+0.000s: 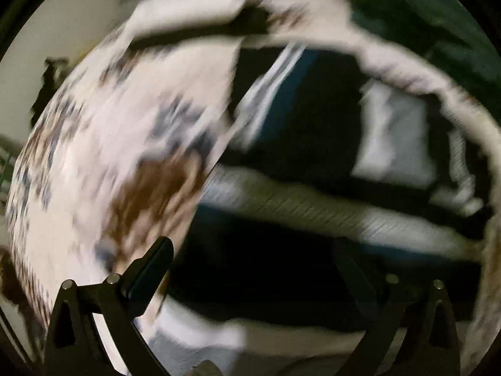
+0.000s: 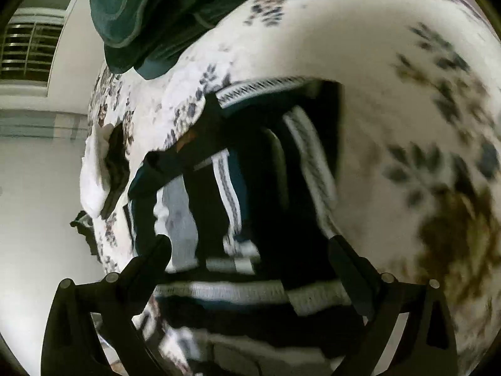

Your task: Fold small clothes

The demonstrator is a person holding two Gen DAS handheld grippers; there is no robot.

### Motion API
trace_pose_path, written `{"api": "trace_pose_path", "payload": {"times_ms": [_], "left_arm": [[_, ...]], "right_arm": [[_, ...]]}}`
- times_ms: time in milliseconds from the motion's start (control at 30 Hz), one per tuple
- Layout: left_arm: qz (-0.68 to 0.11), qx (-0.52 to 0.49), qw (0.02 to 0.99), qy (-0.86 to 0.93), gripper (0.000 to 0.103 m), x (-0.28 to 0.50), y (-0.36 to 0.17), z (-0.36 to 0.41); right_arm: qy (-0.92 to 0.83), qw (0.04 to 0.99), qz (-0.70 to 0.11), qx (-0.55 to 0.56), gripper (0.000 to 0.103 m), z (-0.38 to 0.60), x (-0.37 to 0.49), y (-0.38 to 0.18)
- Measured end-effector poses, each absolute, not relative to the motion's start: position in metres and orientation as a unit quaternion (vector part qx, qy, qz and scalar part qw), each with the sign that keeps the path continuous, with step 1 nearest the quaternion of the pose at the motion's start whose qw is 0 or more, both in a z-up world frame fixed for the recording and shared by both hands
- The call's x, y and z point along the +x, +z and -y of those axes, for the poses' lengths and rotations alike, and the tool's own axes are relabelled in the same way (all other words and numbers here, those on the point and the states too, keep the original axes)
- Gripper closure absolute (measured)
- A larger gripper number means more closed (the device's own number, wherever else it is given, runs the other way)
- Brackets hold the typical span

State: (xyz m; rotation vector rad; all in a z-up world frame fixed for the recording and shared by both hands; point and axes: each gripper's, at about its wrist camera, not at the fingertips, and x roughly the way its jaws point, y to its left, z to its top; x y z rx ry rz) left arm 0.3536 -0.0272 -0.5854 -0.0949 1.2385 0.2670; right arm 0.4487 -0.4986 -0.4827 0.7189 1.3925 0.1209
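Observation:
A dark navy garment with white stripes and ribbed white bands [image 1: 300, 131] lies crumpled on a white floral bedsheet [image 1: 103, 144]; the left wrist view is blurred. My left gripper [image 1: 253, 253] is open just above it, fingers apart, holding nothing. In the right wrist view the same striped garment [image 2: 238, 188] lies spread on the floral sheet [image 2: 391, 100]. My right gripper [image 2: 250, 247] is open over it, its left fingertip [image 2: 159, 247] and right fingertip [image 2: 341, 247] either side of a ribbed white band [image 2: 238, 291].
A dark green folded cloth [image 2: 150, 15] lies at the far edge of the bed, also seen in the left wrist view [image 1: 432, 18]. A white wall [image 2: 34, 206] and a louvred window [image 2: 28, 50] are on the left. A small dark item [image 2: 86, 228] hangs by the bed edge.

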Motion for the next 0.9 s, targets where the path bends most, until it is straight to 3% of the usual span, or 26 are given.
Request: {"api": "trace_pose_path", "payload": {"times_ms": [67, 100, 133, 167, 200, 467, 600, 767, 800, 833, 900], "left_arm": [[-0.602, -0.044, 0.785, 0.142, 0.000, 0.343, -0.611, 0.019], [-0.611, -0.052, 0.777, 0.142, 0.000, 0.341, -0.623, 0.016], [-0.615, -0.070, 0.773, 0.137, 0.000, 0.340, -0.634, 0.013], [-0.614, -0.080, 0.773, 0.136, 0.000, 0.341, -0.640, 0.011], [-0.612, -0.092, 0.774, 0.136, 0.000, 0.342, -0.644, 0.008], [-0.610, -0.117, 0.774, 0.124, 0.000, 0.348, -0.648, -0.003], [-0.623, -0.125, 0.763, 0.119, 0.000, 0.353, -0.640, -0.014], [-0.574, -0.105, 0.802, 0.130, 0.000, 0.383, -0.574, -0.032], [-0.562, -0.095, 0.812, 0.129, 0.000, 0.396, -0.563, -0.036], [-0.552, -0.082, 0.821, 0.124, 0.000, 0.414, -0.554, -0.038], [-0.543, -0.040, 0.830, 0.117, 0.000, 0.459, -0.546, -0.040]], "right_arm": [[0.052, 0.710, -0.634, 0.303, 0.008, 0.487, 0.470, -0.501], [0.052, 0.708, -0.643, 0.288, 0.025, 0.481, 0.480, -0.511], [0.053, 0.704, -0.654, 0.272, 0.063, 0.475, 0.487, -0.521], [0.051, 0.698, -0.666, 0.257, 0.086, 0.470, 0.492, -0.528], [0.046, 0.694, -0.678, 0.238, 0.100, 0.462, 0.495, -0.533], [-0.003, 0.760, -0.632, 0.155, 0.101, 0.476, 0.481, -0.479], [-0.018, 0.736, -0.659, 0.155, 0.101, 0.497, 0.482, -0.496], [0.032, 0.677, -0.706, 0.205, 0.099, 0.506, 0.492, -0.522], [0.026, 0.683, -0.702, 0.201, 0.091, 0.509, 0.495, -0.519], [0.015, 0.692, -0.694, 0.199, 0.072, 0.515, 0.500, -0.515], [0.000, 0.711, -0.671, 0.210, 0.048, 0.528, 0.516, -0.508]]}}
